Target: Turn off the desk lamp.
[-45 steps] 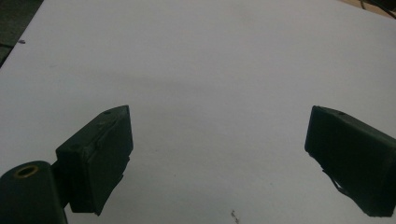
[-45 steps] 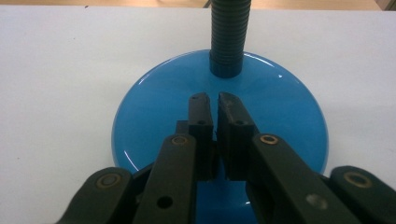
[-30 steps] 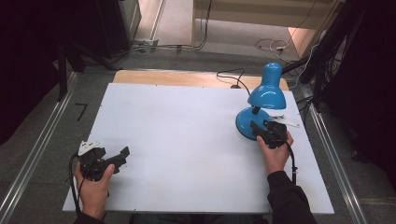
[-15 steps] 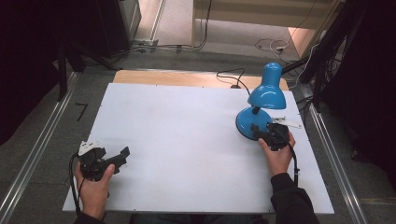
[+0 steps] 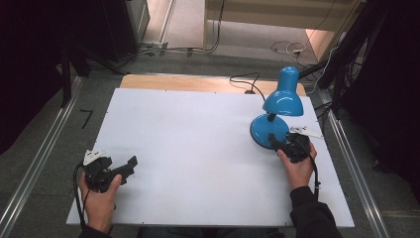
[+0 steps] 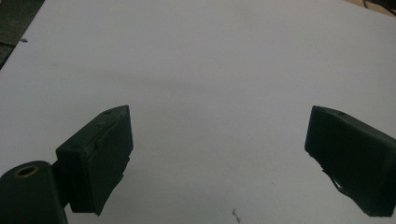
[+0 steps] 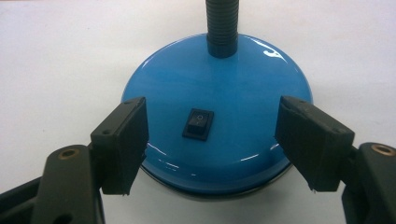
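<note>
A blue desk lamp (image 5: 281, 101) stands at the right of the white table (image 5: 198, 144), shade pointing away. Its round base (image 7: 219, 121) carries a small black rocker switch (image 7: 198, 124) and a black flexible neck (image 7: 222, 25). My right gripper (image 7: 212, 140) is open, its jaws spread just above the near rim of the base, one on each side of the switch. In the high view this right gripper (image 5: 276, 143) sits at the base's front edge. My left gripper (image 5: 128, 166) rests open at the table's near left corner, nothing between its jaws (image 6: 219, 149).
A black cord (image 5: 245, 82) runs from the lamp off the back edge over a wooden board (image 5: 173, 82). A small white object (image 5: 306, 131) lies right of the lamp base. Metal rails (image 5: 39, 163) flank the table.
My right gripper has drawn back slightly toward the near rim of the lamp base. The left gripper has stayed in place.
</note>
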`<state>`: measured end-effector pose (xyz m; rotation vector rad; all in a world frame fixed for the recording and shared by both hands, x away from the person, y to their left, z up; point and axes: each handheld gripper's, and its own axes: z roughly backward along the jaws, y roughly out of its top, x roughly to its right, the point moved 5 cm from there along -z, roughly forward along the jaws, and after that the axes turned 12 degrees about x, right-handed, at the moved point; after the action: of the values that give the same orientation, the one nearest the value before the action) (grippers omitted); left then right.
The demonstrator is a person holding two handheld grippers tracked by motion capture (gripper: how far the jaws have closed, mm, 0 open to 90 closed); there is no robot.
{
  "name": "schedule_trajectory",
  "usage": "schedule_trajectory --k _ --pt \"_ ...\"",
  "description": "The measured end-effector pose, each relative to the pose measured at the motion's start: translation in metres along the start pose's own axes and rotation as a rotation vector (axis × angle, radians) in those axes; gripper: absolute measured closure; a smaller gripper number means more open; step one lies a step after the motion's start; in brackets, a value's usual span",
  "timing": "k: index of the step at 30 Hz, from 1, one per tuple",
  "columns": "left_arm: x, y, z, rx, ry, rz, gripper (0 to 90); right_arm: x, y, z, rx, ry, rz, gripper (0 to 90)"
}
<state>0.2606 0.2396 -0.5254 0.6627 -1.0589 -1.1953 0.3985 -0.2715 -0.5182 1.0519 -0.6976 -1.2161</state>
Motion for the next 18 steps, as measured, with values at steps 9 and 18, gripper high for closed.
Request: schedule_trajectory --k 9,18 --pt "0.000 0.000 0.000 0.001 0.000 0.000 8.4 -0.001 0.001 0.007 -0.002 0.015 0.013 23.9" --pt "0.000 0.000 0.000 0.002 0.000 0.001 8.4 -0.001 0.000 0.014 0.008 0.021 0.016 22.7"
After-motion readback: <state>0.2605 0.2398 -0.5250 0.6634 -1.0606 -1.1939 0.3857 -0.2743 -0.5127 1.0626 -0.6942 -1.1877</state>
